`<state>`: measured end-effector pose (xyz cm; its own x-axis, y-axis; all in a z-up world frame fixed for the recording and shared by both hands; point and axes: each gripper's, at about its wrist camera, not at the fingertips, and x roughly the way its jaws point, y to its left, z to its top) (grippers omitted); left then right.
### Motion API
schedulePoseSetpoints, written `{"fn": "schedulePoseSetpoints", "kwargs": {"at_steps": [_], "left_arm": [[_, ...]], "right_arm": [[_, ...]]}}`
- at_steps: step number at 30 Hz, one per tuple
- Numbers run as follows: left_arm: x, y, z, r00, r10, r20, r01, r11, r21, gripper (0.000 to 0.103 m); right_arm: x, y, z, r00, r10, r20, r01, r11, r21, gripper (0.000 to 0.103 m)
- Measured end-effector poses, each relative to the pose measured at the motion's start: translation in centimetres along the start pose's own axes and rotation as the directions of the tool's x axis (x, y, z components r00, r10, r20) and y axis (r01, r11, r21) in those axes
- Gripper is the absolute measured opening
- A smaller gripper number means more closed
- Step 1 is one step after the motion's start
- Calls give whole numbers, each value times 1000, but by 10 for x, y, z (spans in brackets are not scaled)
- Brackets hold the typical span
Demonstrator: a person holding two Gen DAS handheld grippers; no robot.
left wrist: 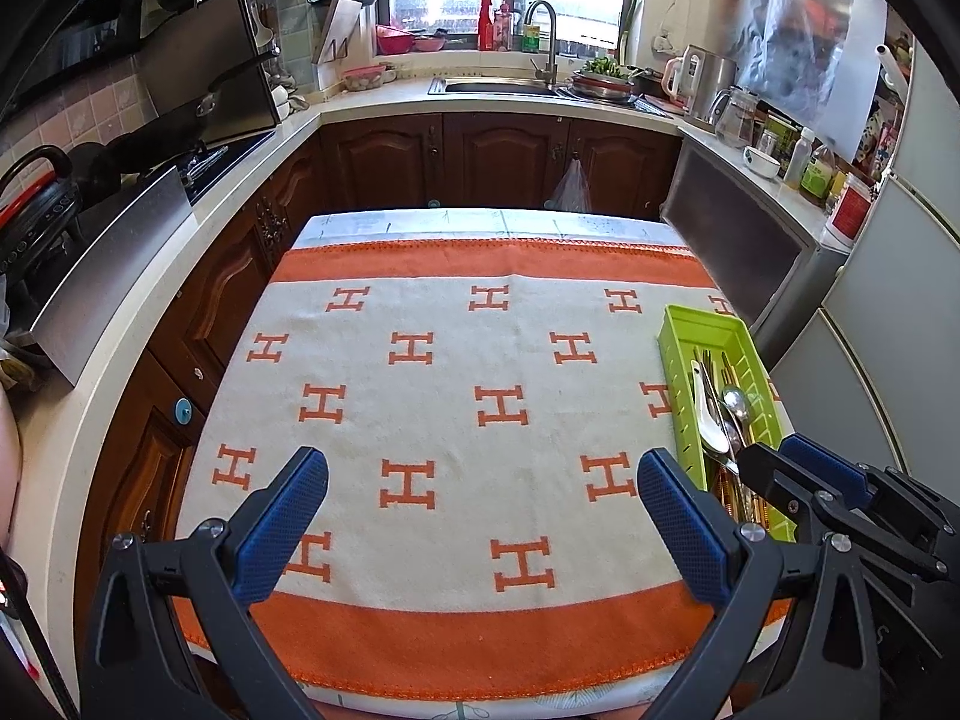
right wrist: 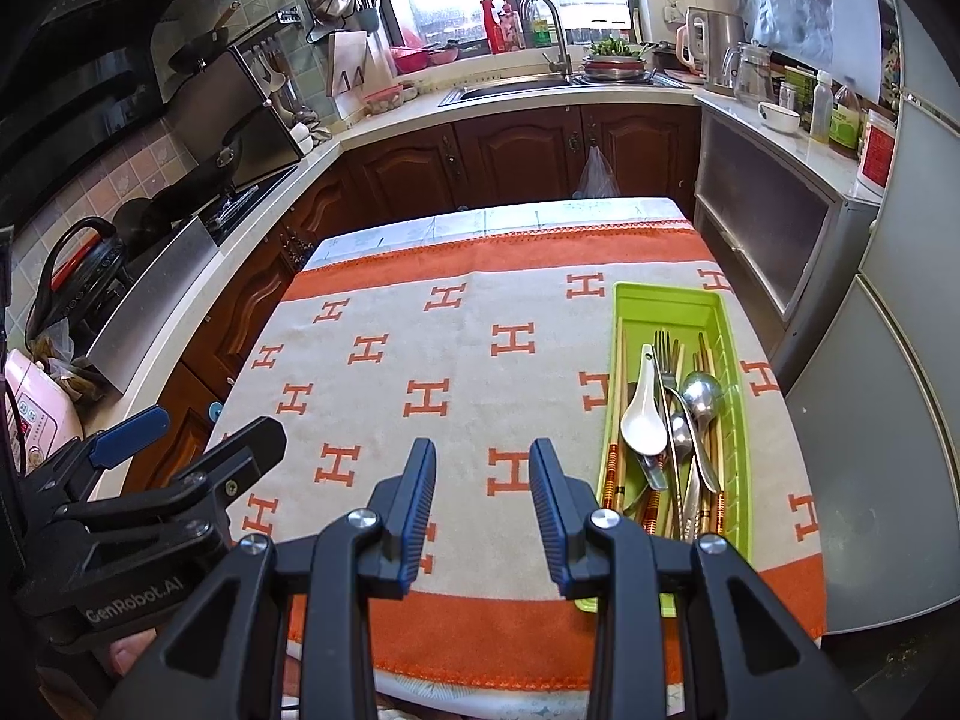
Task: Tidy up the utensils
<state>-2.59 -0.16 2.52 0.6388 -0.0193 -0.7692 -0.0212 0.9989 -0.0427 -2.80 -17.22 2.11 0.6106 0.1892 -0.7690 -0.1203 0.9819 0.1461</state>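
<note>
Here, both grippers hang over a tabletop [left wrist: 456,372] covered by a cream cloth [right wrist: 384,396] with orange H marks and orange bands at its near and far edges.

The left gripper [left wrist: 483,483] stands wide apart, its two blue-padded fingers [left wrist: 285,516] spread with only bare cloth showing between them; it has hold of nothing. The right gripper [right wrist: 483,468] is about half open, its dark ribbed pads facing each other across a gap in which only cloth and an orange H appear, so it too is empty. In the right wrist view the left gripper [right wrist: 198,438] shows at the lower left, and in the left wrist view the right gripper [left wrist: 798,468] shows at the lower right, near the tray's near end.

The utensils all lie in a long green tray [right wrist: 666,300] that sits on the cloth toward the right edge of the tabletop, its length running away from the cameras. Inside it lie a white ceramic spoon [right wrist: 643,414], a metal fork [right wrist: 665,354], a large metal spoon [right wrist: 702,390] with a smaller one [right wrist: 681,429] beside it, and wooden chopsticks [right wrist: 618,420] with red-banded ends, heaped loosely and overlapping. The same tray [left wrist: 699,324] shows at the right of the left wrist view
</note>
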Motion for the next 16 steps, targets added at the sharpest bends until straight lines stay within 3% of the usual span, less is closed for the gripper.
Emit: {"fn": "schedulePoseSetpoints", "kwargs": {"at_steps": [16], "left_arm": [[3,-1,-3,1000,7,-22,-7,1000,3,102]], "right_arm": [[1,-1,-2,1000,5,-8,-5,1000,8,32]]}}
